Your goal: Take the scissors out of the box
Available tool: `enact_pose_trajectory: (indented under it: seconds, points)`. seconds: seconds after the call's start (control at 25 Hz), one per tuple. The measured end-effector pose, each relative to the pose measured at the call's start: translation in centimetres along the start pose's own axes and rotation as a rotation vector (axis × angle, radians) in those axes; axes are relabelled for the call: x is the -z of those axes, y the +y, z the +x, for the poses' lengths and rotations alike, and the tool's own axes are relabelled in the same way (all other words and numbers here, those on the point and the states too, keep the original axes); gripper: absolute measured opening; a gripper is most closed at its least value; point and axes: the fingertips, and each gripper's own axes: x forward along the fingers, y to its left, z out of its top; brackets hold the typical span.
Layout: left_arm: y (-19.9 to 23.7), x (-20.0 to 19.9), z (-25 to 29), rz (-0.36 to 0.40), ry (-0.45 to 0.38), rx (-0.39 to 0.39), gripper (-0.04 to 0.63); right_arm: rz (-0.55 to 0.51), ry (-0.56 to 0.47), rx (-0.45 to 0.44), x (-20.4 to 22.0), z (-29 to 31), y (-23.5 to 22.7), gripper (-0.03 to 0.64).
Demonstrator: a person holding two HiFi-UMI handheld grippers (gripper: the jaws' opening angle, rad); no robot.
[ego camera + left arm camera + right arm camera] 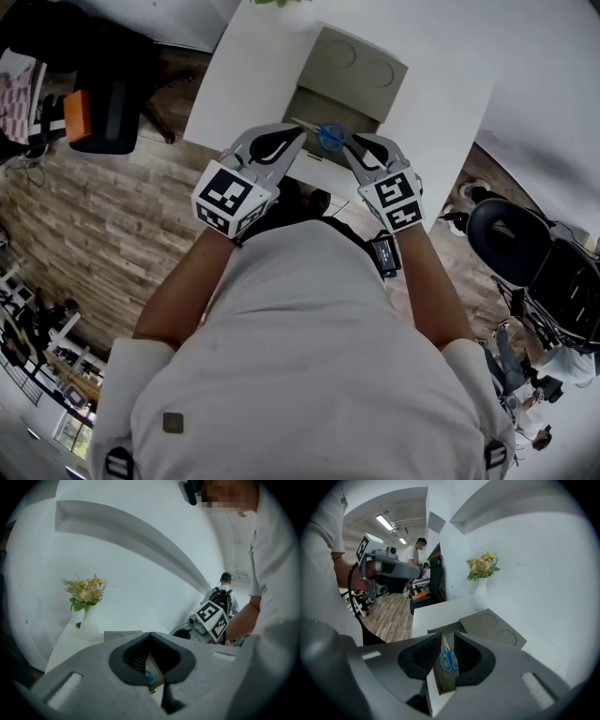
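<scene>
A grey box (319,111) stands open on the white table (253,66), its lid (356,64) folded back. Inside it lie the scissors (329,137), with blue handles and the blades pointing left. My left gripper (298,132) hovers at the box's near left edge with its fingertips together and nothing between them. My right gripper (354,142) is just right of the handles, open, with nothing held. In the right gripper view the scissors (449,660) show through the gap between the jaws (447,638), further off in the box. The left gripper view shows a sliver of blue handle (150,677) under the closed tips (150,637).
A white vase of flowers (88,616) stands at the table's far side, behind the lid (492,627). A black office chair (511,239) sits right of the table and dark equipment (103,103) lies on the wood floor at left. A person (415,550) stands in the background.
</scene>
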Motion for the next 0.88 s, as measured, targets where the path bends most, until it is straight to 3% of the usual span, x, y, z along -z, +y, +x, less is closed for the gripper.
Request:
enact_pose_trajectory:
  seconds: [0.2,0.88]
  points:
    - [1.8,1.2,0.9,-0.021,0.028,0.012,0.004,-0.121,0.133,-0.008,2.6,3.7,-0.4,0.104]
    - [4.7,4.2,2.3,-0.072,0.095,0.071,0.003,-0.127,0.424,-0.089,9.9,11.8,-0.5,0.117]
